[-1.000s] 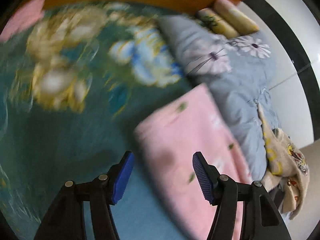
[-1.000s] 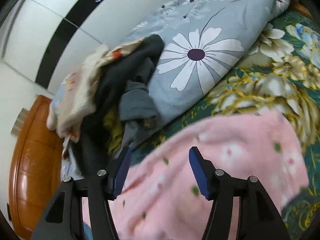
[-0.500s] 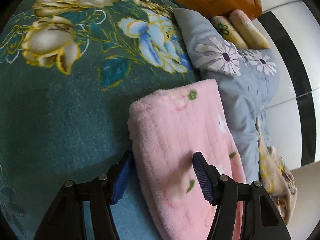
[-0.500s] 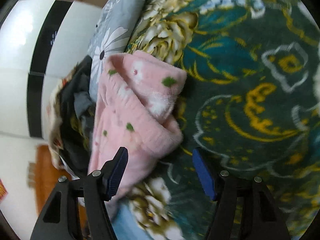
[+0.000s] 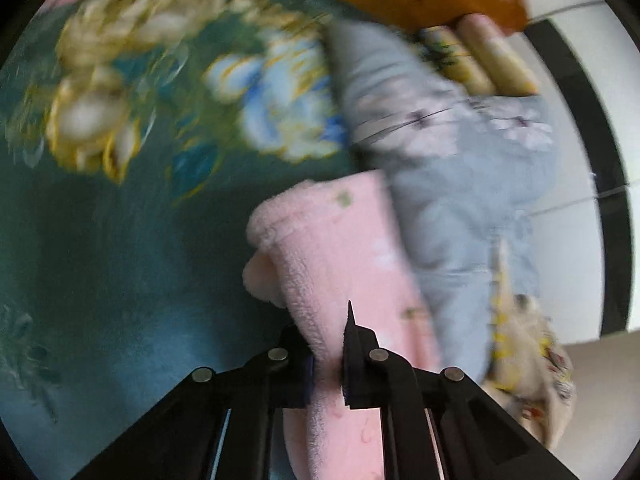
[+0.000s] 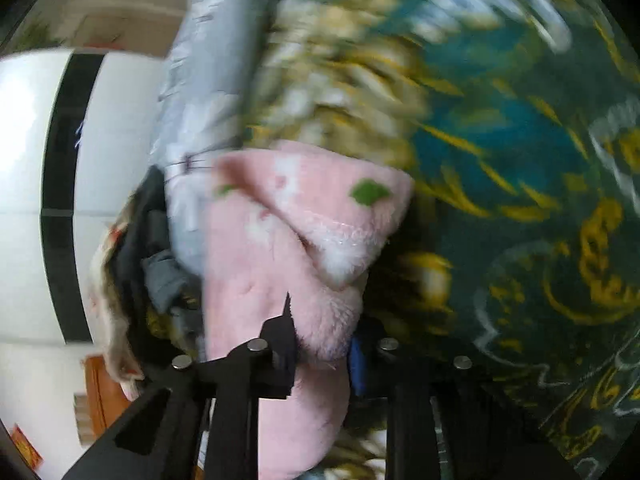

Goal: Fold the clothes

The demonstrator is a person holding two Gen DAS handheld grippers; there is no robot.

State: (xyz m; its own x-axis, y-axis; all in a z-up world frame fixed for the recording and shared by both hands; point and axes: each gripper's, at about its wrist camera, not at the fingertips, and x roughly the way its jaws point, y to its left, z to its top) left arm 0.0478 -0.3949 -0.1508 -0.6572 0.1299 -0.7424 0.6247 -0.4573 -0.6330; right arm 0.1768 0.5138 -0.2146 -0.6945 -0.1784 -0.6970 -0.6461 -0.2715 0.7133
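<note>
On the bed with the teal flowered cover (image 5: 120,280), the soft, thick pink fleece garment (image 5: 340,248) lies folded beside the grey daisy quilt (image 5: 460,168), light but bulky, each gripper, left (image 5: 328,364) and right (image 6: 322,350), pinching its near edge.

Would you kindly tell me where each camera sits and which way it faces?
Left wrist: sits behind the left tool, facing along it over the pink fleece garment and floral bedspread; only its fingers show.
Right wrist: behind the right tool, facing the same garment; only its fingers show.
Shared: garment, bedspread, grey daisy quilt.
</note>
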